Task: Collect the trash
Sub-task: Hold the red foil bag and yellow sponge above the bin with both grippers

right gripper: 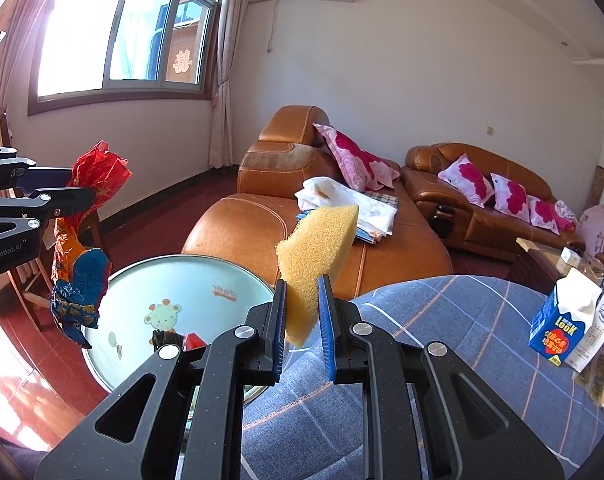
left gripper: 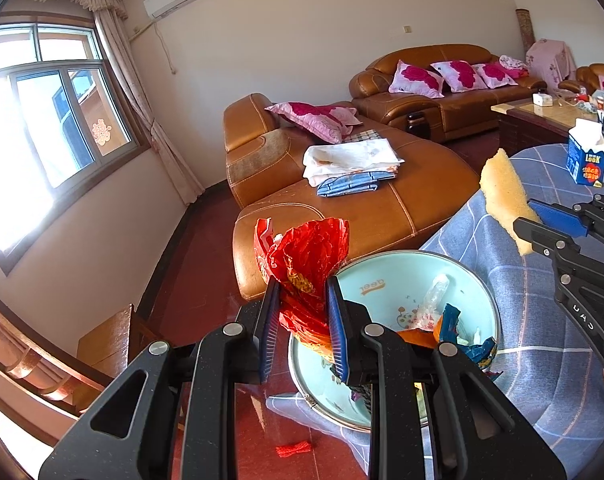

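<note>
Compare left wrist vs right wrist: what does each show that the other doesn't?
Left wrist only: red scrap on the floor, clear wrapper inside the basin. Right wrist only: the blue wrapper hanging below the red wrapper. Both: left gripper shut on the red wrapper, right gripper shut on the yellow sponge, basin, milk carton.

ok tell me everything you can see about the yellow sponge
The sponge is a yellow-orange foam block with a coarse, open-pored surface. It looks roughly wedge-shaped, with rough, uneven edges. It stands upright, tilted a little, its lower end pinched between the blue pads of the right tongs, which are shut on it. Most of it sticks up free above the pads. It hangs in the air by the edge of the checked blue cloth, near the pale green basin, and only the pads touch it.
</note>
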`<move>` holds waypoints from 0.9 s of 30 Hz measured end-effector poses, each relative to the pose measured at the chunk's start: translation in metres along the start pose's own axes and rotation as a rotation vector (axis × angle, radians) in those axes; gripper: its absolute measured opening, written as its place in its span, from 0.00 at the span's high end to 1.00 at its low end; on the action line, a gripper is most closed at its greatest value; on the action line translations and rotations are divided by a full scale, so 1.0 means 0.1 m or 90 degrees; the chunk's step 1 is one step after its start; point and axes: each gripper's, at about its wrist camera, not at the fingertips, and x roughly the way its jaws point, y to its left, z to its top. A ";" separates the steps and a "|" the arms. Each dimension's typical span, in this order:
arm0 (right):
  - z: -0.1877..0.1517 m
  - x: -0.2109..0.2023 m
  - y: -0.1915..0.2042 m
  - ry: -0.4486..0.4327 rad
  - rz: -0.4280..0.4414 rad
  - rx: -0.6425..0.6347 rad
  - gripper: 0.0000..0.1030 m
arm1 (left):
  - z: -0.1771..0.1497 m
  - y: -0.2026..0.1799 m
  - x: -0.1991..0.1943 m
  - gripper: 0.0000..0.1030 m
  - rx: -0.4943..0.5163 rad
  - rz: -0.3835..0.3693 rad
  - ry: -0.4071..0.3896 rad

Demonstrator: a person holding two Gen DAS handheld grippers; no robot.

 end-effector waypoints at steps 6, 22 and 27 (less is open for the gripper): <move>0.02 0.00 0.04 -0.004 0.007 -0.006 0.84 | 0.00 0.04 0.01 0.78 0.000 0.007 0.003; 0.04 0.04 0.13 -0.008 0.020 -0.023 0.84 | -0.05 0.12 0.04 0.77 -0.016 0.030 0.010; 0.05 0.04 0.17 -0.012 0.026 -0.026 0.84 | -0.07 0.16 0.05 0.77 -0.024 0.041 0.015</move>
